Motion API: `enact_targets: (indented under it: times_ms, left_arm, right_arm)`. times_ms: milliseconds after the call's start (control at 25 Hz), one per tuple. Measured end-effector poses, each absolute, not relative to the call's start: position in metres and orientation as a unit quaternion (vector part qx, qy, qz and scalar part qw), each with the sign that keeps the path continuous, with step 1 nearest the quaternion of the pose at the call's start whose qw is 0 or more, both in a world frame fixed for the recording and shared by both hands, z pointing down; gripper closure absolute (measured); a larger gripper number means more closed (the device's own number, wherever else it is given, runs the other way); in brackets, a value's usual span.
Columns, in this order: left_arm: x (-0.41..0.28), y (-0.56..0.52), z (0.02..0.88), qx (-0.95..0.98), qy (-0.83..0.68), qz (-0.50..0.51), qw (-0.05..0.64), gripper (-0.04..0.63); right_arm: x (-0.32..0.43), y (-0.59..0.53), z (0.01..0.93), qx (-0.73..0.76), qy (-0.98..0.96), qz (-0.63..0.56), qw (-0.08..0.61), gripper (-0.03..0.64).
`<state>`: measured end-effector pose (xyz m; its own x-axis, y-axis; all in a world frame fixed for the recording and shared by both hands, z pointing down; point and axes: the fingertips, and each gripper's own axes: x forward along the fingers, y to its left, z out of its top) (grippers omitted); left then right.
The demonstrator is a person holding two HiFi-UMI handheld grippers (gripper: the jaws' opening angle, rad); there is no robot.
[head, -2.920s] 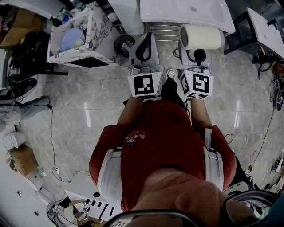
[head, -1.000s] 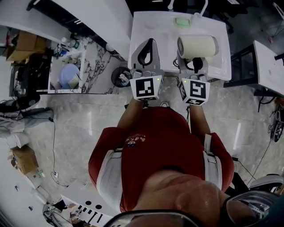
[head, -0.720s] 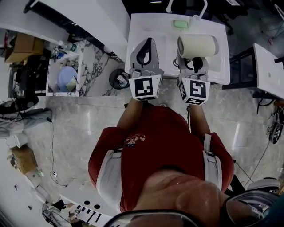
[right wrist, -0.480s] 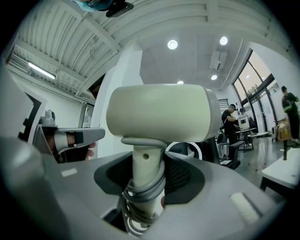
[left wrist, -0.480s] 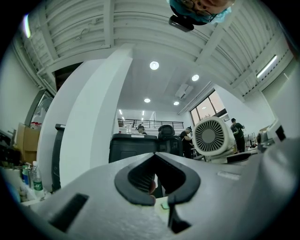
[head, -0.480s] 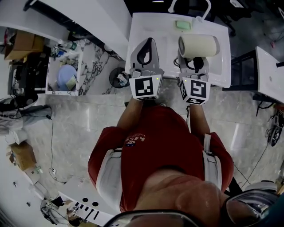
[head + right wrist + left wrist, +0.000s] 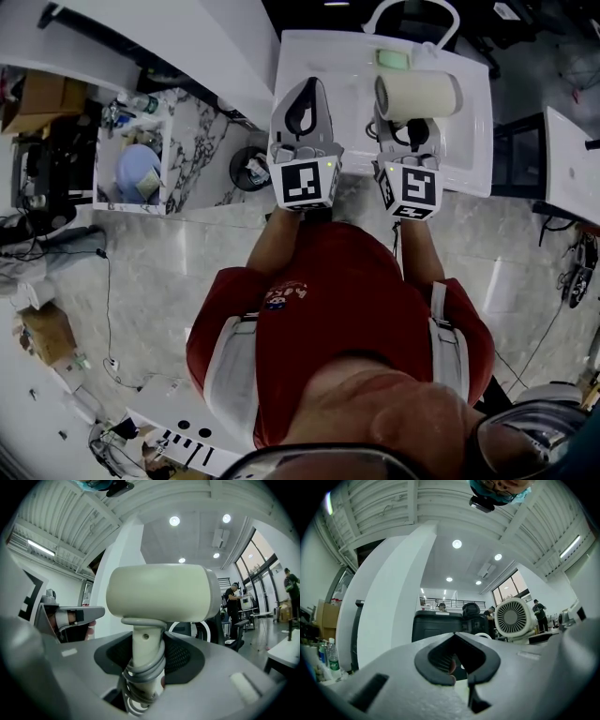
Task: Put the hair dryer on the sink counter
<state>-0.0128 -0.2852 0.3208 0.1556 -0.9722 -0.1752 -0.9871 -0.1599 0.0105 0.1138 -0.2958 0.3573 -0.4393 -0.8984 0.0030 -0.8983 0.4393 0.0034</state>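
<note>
A cream hair dryer (image 7: 417, 94) with its grey cord wound round the handle stands upright in my right gripper (image 7: 410, 127), barrel lying crosswise. In the right gripper view the handle (image 7: 146, 653) sits between the jaws, which are shut on it below the barrel (image 7: 159, 592). It hangs over the white sink counter (image 7: 473, 141), right of the basin. My left gripper (image 7: 302, 98) is held beside it over the counter's left part, jaws together with nothing in them; they also show in the left gripper view (image 7: 457, 656).
A green soap (image 7: 393, 59) and a white faucet (image 7: 412, 14) are at the counter's back. A marble shelf unit (image 7: 141, 169) with a blue bowl stands left, a small bin (image 7: 248, 169) beside the counter, a white table (image 7: 572, 150) to the right.
The person has stepped forward from the tiled floor to the sink. Both grippers and the hair dryer now hang over the counter rather than in front of it.
</note>
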Motion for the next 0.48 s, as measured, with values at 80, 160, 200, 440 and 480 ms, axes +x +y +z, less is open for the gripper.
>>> enact_targets:
  times_ms: [80,160,200,440,480]
  left_arm:
    - [-0.023,-0.296,0.322,-0.756,0.649,0.064,0.054,0.594]
    - [-0.034,-0.307,0.325,-0.754,0.651,0.064,0.052,0.595]
    - [-0.039,-0.312,0.326,-0.754,0.652,0.063,0.051,0.594]
    - [-0.071,-0.34,0.327,-0.753,0.654,0.056,0.052,0.594]
    - [-0.076,-0.344,0.329,-0.752,0.655,0.056,0.049,0.594]
  right_arm:
    - [0.105,-0.307,0.36,0.528,-0.849,0.001,0.005,0.431]
    - [0.095,-0.318,0.362,0.527,-0.85,0.004,0.008,0.431]
    - [0.09,-0.324,0.363,0.526,-0.85,0.005,0.01,0.431]
    - [0.054,-0.354,0.37,0.519,-0.855,0.011,0.019,0.431]
    - [0.048,-0.358,0.371,0.517,-0.855,0.012,0.021,0.431]
